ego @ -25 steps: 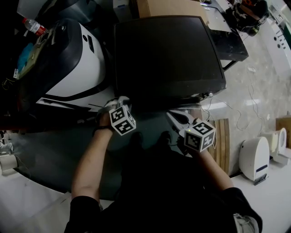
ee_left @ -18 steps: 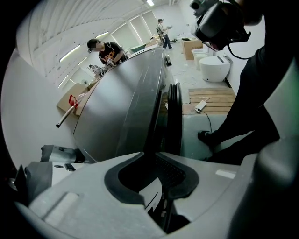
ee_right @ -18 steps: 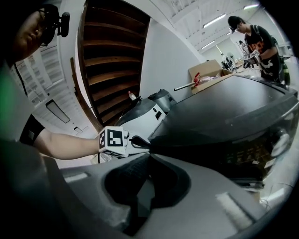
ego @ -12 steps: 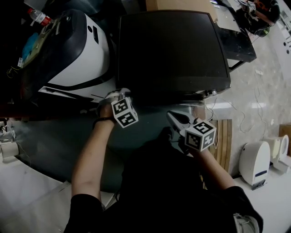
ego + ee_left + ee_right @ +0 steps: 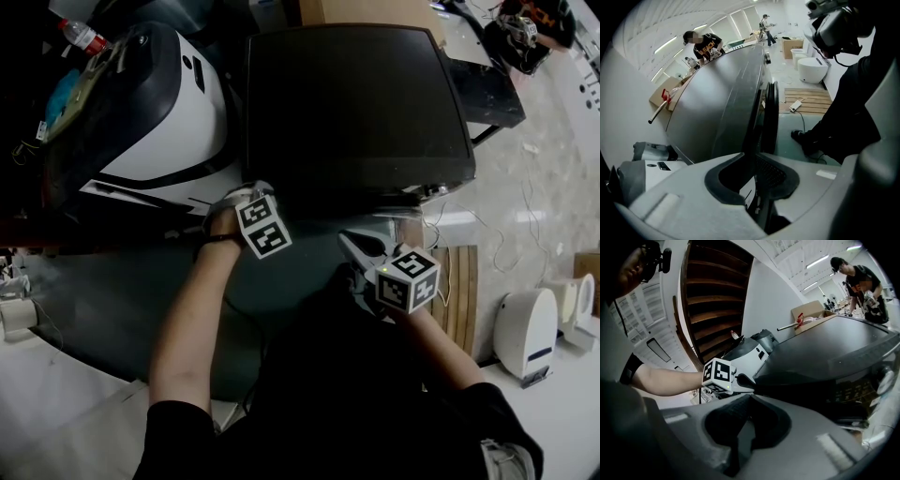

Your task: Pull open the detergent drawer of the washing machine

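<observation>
Two grippers at washer (image 5: pixel 356 103) front. My left gripper (image 5: pixel 246 195), 7 o'clock corner: jaws just opening, spread astride drawer lip (image 5: pixel 753 136), not pinching it. Right gripper (image 5: pixel 362 247), 5 o'clock: jaws pressed together, empty.
</observation>
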Motion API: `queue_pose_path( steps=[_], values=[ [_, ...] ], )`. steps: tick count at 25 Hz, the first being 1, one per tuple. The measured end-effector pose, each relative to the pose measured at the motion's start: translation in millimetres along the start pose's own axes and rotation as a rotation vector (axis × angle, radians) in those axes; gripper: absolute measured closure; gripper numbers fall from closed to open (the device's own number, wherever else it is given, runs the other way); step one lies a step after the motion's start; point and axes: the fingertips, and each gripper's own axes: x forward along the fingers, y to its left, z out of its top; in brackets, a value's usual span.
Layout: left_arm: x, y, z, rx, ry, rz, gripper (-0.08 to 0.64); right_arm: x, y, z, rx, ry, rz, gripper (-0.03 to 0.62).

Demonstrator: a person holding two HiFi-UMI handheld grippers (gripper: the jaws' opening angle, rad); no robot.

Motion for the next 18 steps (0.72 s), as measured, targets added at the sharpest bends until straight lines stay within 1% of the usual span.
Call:
queue_pose_path(
  steps=[6, 10, 13, 16, 18],
  values=[
    [-5.6, -8.3, -3.0, -0.016, -0.041, 0.017, 0.485, 5.5, 20.2, -8.4, -0.021, 0.01, 0.001, 0.589],
    [-10.5, -20.2, -5.6, -0.008, -0.058, 0.032, 0.487, 4.6, 31.0, -13.6, -0.028, 0.014, -0.011, 0.589],
    [-15.8, -29.8, -8.4, -0.022, -0.083, 0.042, 0.531, 3.3, 39.9, -17.1, -0.038, 0.014, -0.017, 0.589],
    [-21.0, -37.1, -11.4, -0.052, -0.118, 0.059, 0.531, 1.8, 49.7, -21.5, -0.046, 0.017, -0.022, 0.589],
    [-23.5, -40.9, -13.4, -0.054, -0.121, 0.073, 0.542, 1.1, 56.0, -25.2, -0.051, 0.02, -0.027, 0.589]
  ],
)
